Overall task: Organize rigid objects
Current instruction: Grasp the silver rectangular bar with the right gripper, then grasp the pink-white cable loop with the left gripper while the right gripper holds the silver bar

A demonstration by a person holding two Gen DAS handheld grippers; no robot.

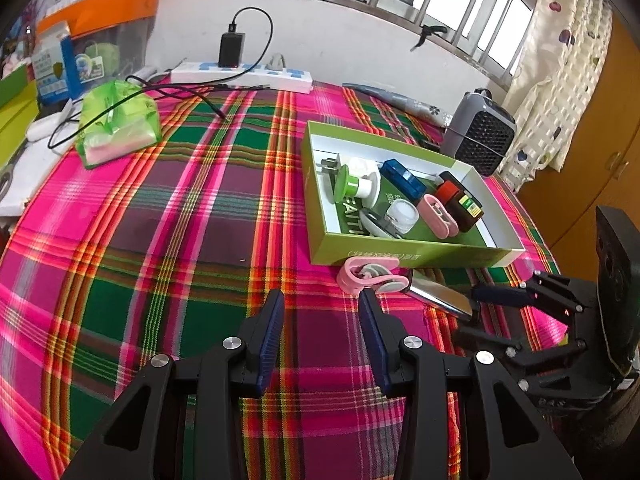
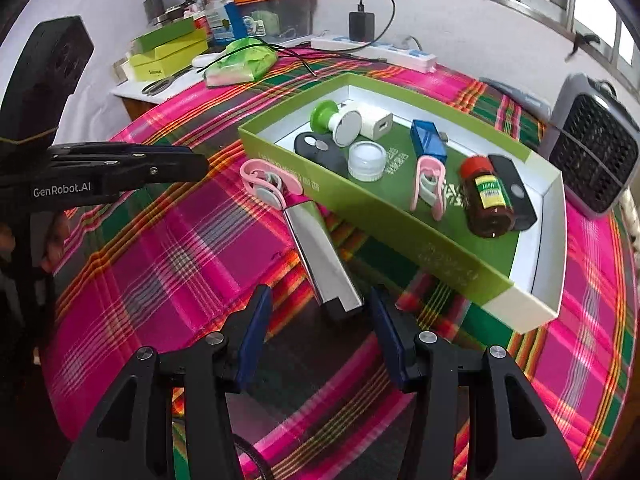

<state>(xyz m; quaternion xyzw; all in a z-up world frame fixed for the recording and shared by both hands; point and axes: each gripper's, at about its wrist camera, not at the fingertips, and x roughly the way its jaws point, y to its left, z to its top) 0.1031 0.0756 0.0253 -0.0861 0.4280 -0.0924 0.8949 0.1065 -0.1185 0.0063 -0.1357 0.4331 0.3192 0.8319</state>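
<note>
Two items remain outside the green box (image 2: 404, 236): a silver bar (image 2: 320, 256) and a pink clip (image 2: 268, 184). The bar lies just ahead of the right hand-held gripper (image 2: 320, 336), its long axis running away toward the clip. Both the right and left hand-held gripper (image 1: 320, 340) stand open, empty. The left one reads "GenRobot.AI".

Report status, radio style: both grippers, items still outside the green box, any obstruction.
Left gripper open, empty. Right gripper open, lined up on silver bar. Bar and pink clip still outside green box. Nothing blocking.
</note>
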